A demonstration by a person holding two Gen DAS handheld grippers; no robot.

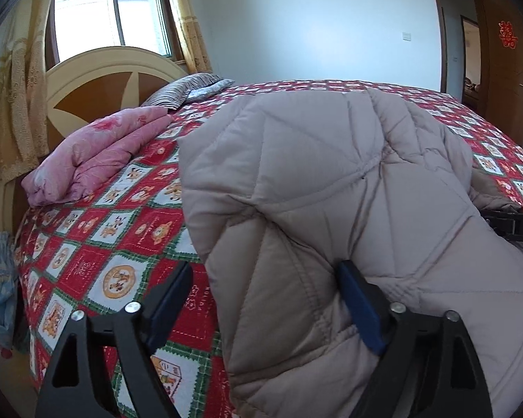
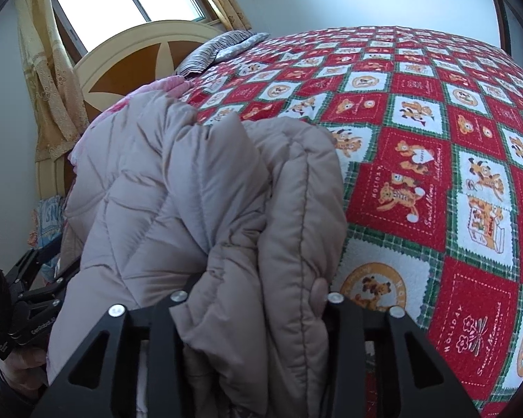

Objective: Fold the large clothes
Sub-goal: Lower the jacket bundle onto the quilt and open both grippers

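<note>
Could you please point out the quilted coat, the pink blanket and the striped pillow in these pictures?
Coat (image 1: 313, 174): left wrist view, on its quilted upper panel.
Pink blanket (image 1: 97, 153): left wrist view, on the folded top.
Striped pillow (image 1: 181, 88): left wrist view, on its striped face.
</note>
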